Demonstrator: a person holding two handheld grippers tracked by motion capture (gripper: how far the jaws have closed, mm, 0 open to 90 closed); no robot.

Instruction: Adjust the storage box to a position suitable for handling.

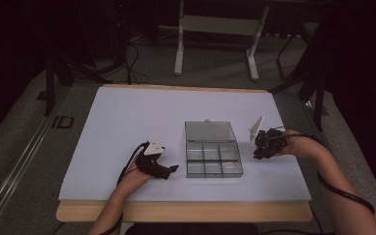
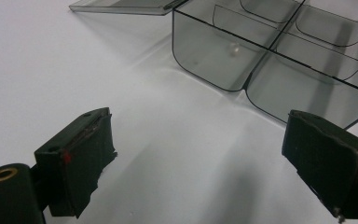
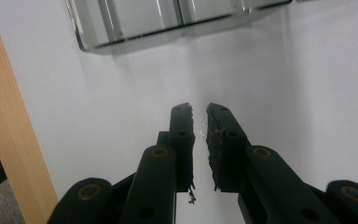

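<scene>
A white sheet [image 1: 127,127] covered a wooden table [image 1: 186,211], leaving a bare strip of light wood along the near edge and a thin wooden line at the far edge; in the right gripper view the same wood edge [image 3: 9,121] ran beside the white surface. Around the table lay grey carpeted floor [image 1: 24,161], with a metal rail [image 1: 22,156] running along it on the left, dark cables trailing at the far left, and the white legs of a second stand [image 1: 178,49] beyond the table; the rest of the room was dark. A clear compartment box [image 1: 213,160] stood right of centre on the sheet, its lid [image 1: 210,131] opened flat toward the far side and its compartments showing nothing inside that could be made out. The left gripper [image 1: 169,170] rested on the sheet just left of the box, jaws spread wide with nothing between them; in the left gripper view the box's near corner [image 2: 242,79] lay just ahead of the jaws. The right gripper [image 1: 260,152] hovered just beside the box's right side, its jaws drawn nearly together, a narrow gap between the pads [image 3: 182,135]; a thin pale wisp showed in that gap, too small to identify. Both forearms entered from the near edge.
</scene>
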